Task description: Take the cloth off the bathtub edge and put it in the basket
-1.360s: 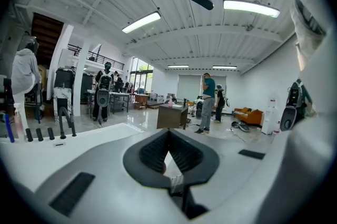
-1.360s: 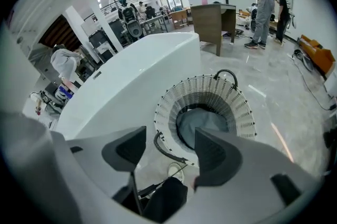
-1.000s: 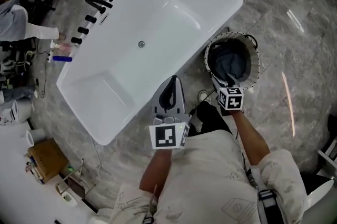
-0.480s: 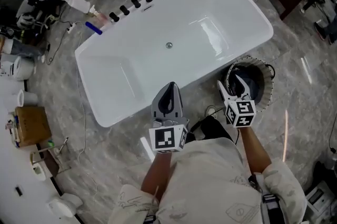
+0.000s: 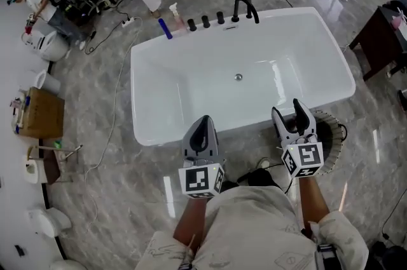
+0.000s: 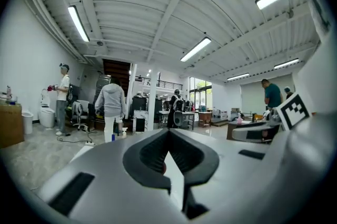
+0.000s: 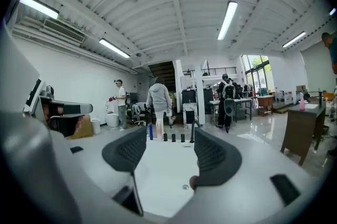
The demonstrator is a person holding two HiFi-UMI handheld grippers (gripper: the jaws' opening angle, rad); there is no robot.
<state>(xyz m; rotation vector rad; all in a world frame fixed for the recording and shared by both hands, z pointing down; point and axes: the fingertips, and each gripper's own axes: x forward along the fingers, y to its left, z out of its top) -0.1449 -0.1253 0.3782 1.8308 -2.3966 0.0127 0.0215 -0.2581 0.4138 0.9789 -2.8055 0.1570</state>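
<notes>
Both grippers are hanging over the marble floor at the near long edge of the white bathtub. The left gripper has its fingers pressed together with nothing between them, and you can see the same thing in its own view, where the 2 dark pads meet at a point. The right gripper has its fingers wide apart and empty. In its own view all you get in the gap is the tub interior and the drain. The basket stands on the floor just beside the tub's near right corner, mostly hidden behind the right gripper. Its inside only shows as a dark patch, so I honestly can't make out the cloth in there. On the tub's far edge there's a black faucet, 3 black knobs next to it and a blue bottle toward the far left corner.
</notes>
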